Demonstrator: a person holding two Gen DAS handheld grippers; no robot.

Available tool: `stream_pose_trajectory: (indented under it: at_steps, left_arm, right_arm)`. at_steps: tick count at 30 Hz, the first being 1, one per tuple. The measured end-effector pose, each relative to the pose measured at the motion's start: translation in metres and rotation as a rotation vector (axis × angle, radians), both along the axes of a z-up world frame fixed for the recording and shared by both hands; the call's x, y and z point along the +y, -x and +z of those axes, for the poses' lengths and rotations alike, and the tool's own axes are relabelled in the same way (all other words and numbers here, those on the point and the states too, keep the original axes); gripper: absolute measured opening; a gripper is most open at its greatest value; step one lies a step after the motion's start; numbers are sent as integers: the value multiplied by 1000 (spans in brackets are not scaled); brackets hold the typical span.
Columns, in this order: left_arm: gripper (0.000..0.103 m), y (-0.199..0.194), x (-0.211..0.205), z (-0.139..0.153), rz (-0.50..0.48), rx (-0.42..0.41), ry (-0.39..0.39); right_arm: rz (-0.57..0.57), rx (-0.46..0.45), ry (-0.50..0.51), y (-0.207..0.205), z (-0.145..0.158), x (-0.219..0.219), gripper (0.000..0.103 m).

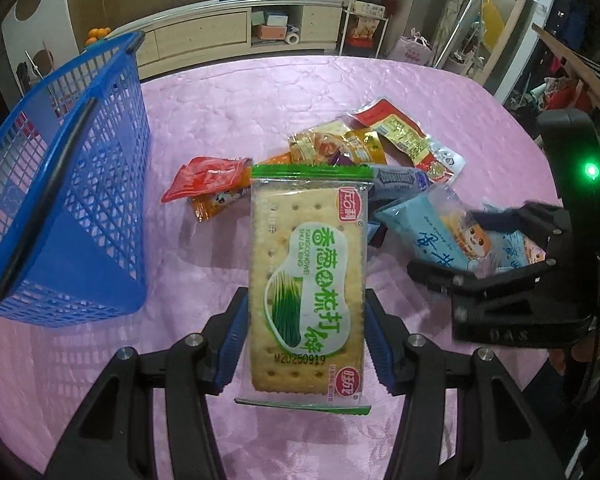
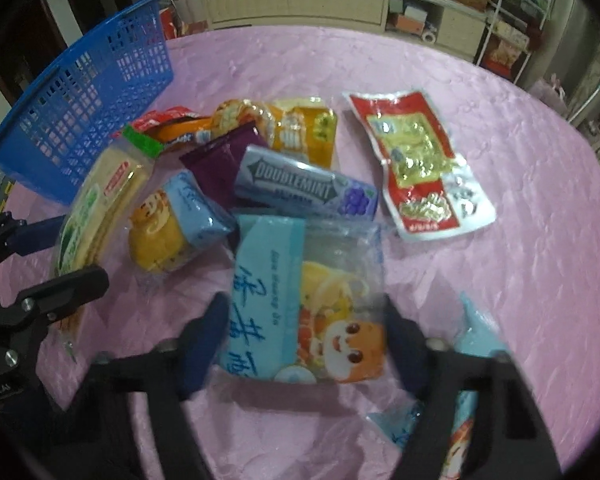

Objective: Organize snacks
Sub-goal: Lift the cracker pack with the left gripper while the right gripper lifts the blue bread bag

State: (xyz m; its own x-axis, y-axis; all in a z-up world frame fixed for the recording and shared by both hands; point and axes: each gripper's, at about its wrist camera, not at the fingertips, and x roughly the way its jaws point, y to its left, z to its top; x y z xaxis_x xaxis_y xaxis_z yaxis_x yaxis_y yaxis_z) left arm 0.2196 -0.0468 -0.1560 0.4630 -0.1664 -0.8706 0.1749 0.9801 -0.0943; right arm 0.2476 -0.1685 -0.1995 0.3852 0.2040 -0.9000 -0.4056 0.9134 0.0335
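My left gripper is shut on a green-labelled cracker packet and holds it above the pink table; the packet also shows in the right wrist view. My right gripper is shut on a light blue cake packet, seen at the right of the left wrist view. A blue mesh basket stands at the left, also in the right wrist view. Several loose snacks lie between: a Doublemint pack, a red-and-gold pouch, a purple packet.
The pink tablecloth covers a round table. Another blue cake packet lies by the crackers, and one more lies under my right gripper's right finger. A cabinet stands beyond the table's far edge.
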Motion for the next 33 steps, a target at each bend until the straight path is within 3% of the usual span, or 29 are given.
stream_pose_trajectory:
  at_steps: [6,16,23,33]
  left_arm:
    - [52,1,0,2,7,-4,15]
    - [52,31,6,51,-15,-122,33]
    - [52,49,24,83,-6,-185,44]
    - [52,60,73,127,18,-262,22]
  right_arm:
    - [-28,-19,-12,11,10,-11,72]
    - [-51,-103,-60,46,65,-14,72]
    - [-36,-171,-90,66,106,5,72]
    - [-12,-240,-169,61,156,39,72]
